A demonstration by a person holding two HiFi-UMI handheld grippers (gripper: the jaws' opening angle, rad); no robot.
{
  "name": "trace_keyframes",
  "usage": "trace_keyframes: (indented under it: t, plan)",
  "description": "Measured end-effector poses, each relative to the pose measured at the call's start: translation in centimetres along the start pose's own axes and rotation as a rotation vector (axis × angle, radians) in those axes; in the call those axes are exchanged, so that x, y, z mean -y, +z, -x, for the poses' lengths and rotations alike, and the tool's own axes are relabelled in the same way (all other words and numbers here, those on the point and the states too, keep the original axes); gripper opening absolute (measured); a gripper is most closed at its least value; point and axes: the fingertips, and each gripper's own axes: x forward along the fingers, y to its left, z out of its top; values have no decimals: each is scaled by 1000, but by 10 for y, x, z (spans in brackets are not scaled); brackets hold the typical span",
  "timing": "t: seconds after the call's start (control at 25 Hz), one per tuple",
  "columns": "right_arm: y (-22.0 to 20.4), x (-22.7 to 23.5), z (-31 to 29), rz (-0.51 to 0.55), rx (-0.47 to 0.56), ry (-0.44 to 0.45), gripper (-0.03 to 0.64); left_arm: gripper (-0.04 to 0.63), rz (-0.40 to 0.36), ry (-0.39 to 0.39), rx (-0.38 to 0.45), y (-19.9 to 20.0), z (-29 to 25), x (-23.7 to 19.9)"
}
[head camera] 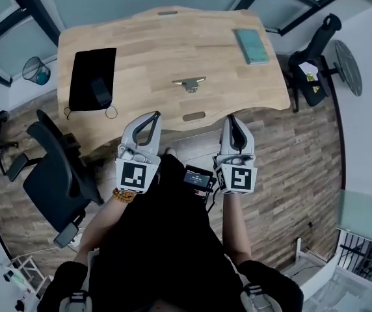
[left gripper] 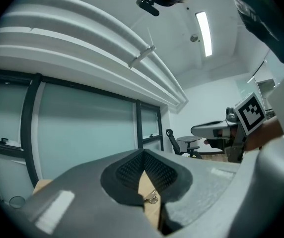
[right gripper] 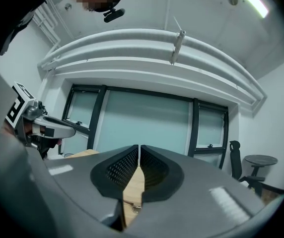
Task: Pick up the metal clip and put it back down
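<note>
Grey left claw [head camera: 155, 116], right claw [head camera: 232, 119] — black-and-white marker cubes [head camera: 136, 175], black clothes [head camera: 166, 252]

No word, number or brand can be read anywhere. The nearest things to signs are two fiducial patterns. One is the black-and-white square marker [head camera: 134, 176] on the white cube of the left hand-held gripper [head camera: 154, 115]. The other is the matching square marker [head camera: 237, 179] on the cube of the right hand-held gripper [head camera: 233, 117]. Both are block patterns, not letters. The small black device with a lit screen [head camera: 198, 177] between the two cubes shows lines too small to read. Any print on the flat teal book [head camera: 252, 45] on the light wooden bench [head camera: 147, 38] is too small to tell. So is the yellow label [head camera: 311, 77] on the black object beyond the bench's right end.
</note>
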Motion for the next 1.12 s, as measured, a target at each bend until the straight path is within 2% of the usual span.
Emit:
trace_keyframes:
  t: [0.24, 0.56, 0.76, 1.12]
  plan:
    - [-20, 26, -69, -11, -24, 17, 40, 0, 19, 17, -64, -28, -61, -28]
    - [-38, 75, -149, -45, -67, 46, 41, 0, 14, 37, -97, -32, -145, -55]
    - [-52, 79, -182, -27, -109, 68, 55, 0, 47, 23, -107, -37, -163, -68]
    - [-90, 67, -200, -49, -188, 62, 66, 0, 46, 16, -111, -48, -171, -98]
